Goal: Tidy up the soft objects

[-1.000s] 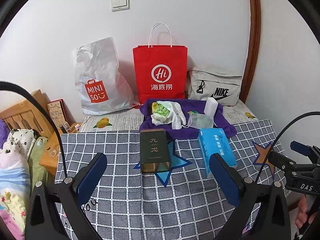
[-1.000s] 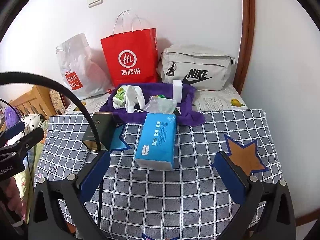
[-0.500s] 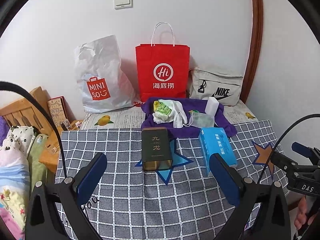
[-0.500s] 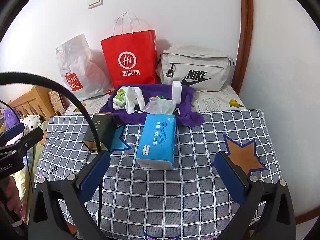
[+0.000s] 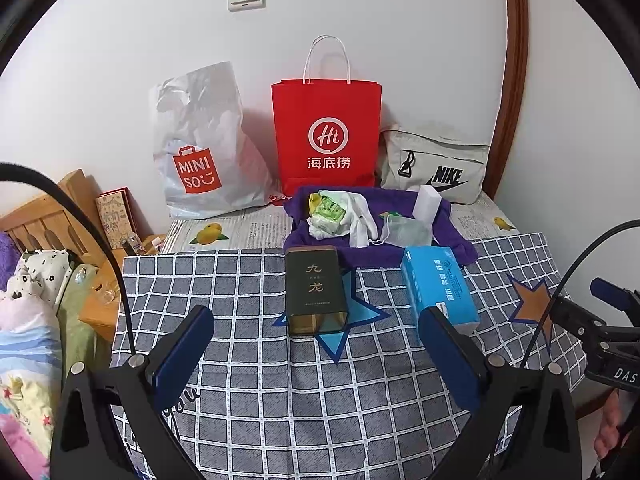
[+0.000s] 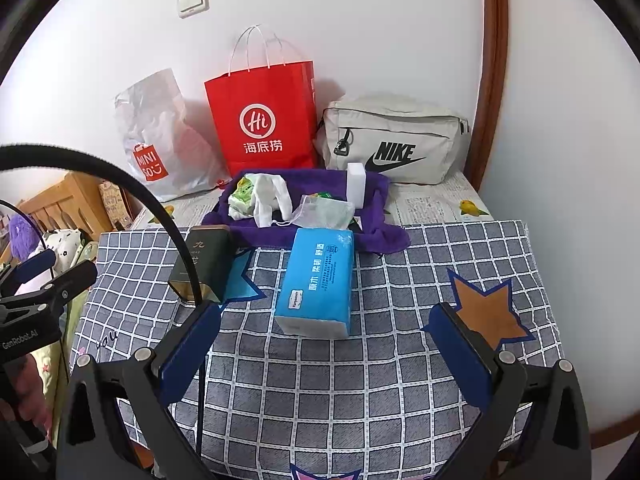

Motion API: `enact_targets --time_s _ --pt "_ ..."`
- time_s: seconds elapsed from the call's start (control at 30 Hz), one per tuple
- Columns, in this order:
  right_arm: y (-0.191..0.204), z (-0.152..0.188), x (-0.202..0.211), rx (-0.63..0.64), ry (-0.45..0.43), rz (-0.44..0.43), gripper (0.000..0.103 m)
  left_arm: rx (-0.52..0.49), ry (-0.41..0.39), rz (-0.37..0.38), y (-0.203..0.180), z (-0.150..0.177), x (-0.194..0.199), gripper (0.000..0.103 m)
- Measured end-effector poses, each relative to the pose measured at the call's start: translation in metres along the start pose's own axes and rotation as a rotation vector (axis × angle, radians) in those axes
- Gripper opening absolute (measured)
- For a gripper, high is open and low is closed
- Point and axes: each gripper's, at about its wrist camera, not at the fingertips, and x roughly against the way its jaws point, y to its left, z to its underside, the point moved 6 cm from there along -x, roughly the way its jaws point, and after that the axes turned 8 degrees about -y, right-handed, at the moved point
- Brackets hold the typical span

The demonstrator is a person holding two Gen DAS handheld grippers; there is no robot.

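Left wrist view shows the left gripper (image 5: 316, 344) with its jaws spread wide and nothing between them, hovering over the grey checked tablecloth (image 5: 280, 400). Straight ahead of it, between the two blue pads, a dark green tin (image 5: 315, 290) lies on a blue star print. Ahead and to the right of this claw lies a blue tissue pack (image 5: 438, 286), its near end just beside the right pad in the picture. Beyond both, a purple towel (image 5: 456, 236) lies spread at the cloth's far edge, carrying the soft things: a white cloth (image 5: 360, 216) draped over a green packet (image 5: 329, 216), a mesh pouch (image 5: 408, 232), and a white sponge block (image 5: 429, 204) standing upright. Farther ahead against the wall stand a MINISO bag (image 5: 200, 148), a red paper bag (image 5: 326, 136) and a grey Nike bag (image 5: 436, 164).

Right wrist view shows the right gripper (image 6: 326, 334), also wide apart and empty above the tablecloth (image 6: 340, 400). The tissue pack (image 6: 318, 282) lies directly ahead of it, between its fingers in the picture, not touched. The tin (image 6: 206, 262) sits ahead to the left, partly behind a black cable. The towel (image 6: 380, 228) with the white cloth (image 6: 268, 196), pouch (image 6: 326, 212) and sponge block (image 6: 356, 182) lies just beyond the pack. An orange star print (image 6: 486, 310) lies ahead of the right pad.
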Motion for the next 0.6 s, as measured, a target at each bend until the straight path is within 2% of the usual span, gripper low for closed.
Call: enact_targets --time_s 0.6 --pt "0.0007 -0.0007 0.0027 -0.004 -0.004 0.001 0.102 0.007 0.005 0.008 -0.0008 0.0001 -0.0004 0.103"
